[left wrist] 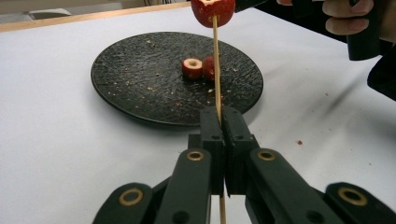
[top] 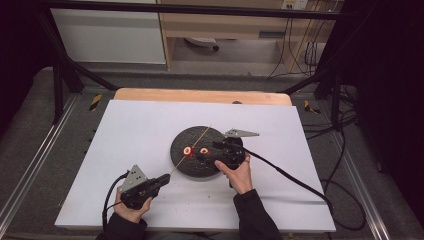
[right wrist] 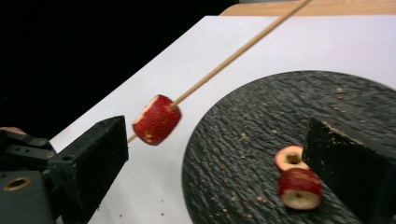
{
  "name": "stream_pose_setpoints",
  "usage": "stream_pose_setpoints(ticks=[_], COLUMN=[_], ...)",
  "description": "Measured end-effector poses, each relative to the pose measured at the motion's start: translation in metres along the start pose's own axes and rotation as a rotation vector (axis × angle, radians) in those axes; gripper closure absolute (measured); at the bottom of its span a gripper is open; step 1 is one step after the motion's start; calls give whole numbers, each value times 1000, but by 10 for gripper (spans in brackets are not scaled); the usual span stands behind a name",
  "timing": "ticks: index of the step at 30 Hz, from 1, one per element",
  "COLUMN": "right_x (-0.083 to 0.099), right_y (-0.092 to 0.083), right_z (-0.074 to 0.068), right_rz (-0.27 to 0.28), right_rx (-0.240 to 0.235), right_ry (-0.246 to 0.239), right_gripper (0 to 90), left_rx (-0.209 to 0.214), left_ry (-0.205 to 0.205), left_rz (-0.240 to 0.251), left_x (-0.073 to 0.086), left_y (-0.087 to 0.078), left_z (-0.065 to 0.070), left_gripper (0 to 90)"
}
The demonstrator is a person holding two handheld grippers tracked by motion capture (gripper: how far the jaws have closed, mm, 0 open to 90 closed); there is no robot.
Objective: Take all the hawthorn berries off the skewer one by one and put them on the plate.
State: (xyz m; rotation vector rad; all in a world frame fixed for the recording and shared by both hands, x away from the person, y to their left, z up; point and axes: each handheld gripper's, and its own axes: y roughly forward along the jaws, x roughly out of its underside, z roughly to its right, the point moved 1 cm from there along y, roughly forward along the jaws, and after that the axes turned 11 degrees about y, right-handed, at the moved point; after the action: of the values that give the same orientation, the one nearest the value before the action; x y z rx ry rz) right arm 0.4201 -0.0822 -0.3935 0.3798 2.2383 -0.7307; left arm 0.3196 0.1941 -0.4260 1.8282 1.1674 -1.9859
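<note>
Left gripper (left wrist: 219, 119): jaws clamped on the wooden skewer (left wrist: 216, 60), which runs up between them in the left gripper view; in the high view the left gripper (top: 162, 180) sits at approx 7 o'clock of the plate (top: 182, 160).
Skewer: slants from the left jaws up across the plate toward 12 o'clock; lower end cut off at the bottom edge of the left gripper view.
Threaded fruit piece (right wrist: 157, 120): red-skinned, pierced on the skewer, off the plate (top cropped in the left gripper view).
Right gripper (top: 206, 151): jaws spread wide, nothing pinched betw. them; held by the right hand (top: 239, 172) over the plate's 3 o'clock side.
Right gripper view: both black jaws frame the shot, threaded piece just beside the left-hand one but not touching.
Loose pieces: two red slices (right wrist: 296, 179) on the plate near its centre, touching each other; one partly hidden behind the right-hand jaw.
Plate: dark, round, rough-textured w/ crumbs; sits on the white table (top: 130, 130).
Hard to tell: in the high view the fruit shows as small red blobs.
</note>
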Motion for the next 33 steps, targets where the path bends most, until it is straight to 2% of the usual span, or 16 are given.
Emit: stream_pose_setpoints(ticks=[1, 8, 12, 13, 16, 20, 24, 29, 33], right_x=[1, 3, 5, 5, 5, 6, 6, 5, 2], right_y=[5, 19, 27, 27, 28, 28, 28, 27, 25], right_z=[-3, -9, -12, -12, -12, -12, -12, -13, -13], right_rz=[-5, -24, -26, -26, -31, -37, -36, -40, -28], right_rx=[-15, -37, -65, -65, -79, -88, -112, -124, -114], right_ry=[8, -5, -5, -5, 0, 4, 11, 16, 16], right_gripper=[111, 205, 308, 308, 401, 464, 581, 606, 608], left_rx=[1, 1, 4, 3, 3, 5, 7, 7, 6], left_ry=[1, 1, 0, 1, 2, 1, 3, 5, 4], left_rz=[0, 0, 0, 0, 1, -1, -4, -1, 2], left_x=[0, 0, 0, 0, 0, 0, 0, 0, -1], left_y=[0, 0, 0, 0, 0, 1, 1, 1, 0], left_z=[0, 0, 0, 0, 0, 1, 1, 1, 1], left_gripper=[882, 882, 882, 882, 883, 883, 882, 882, 883])
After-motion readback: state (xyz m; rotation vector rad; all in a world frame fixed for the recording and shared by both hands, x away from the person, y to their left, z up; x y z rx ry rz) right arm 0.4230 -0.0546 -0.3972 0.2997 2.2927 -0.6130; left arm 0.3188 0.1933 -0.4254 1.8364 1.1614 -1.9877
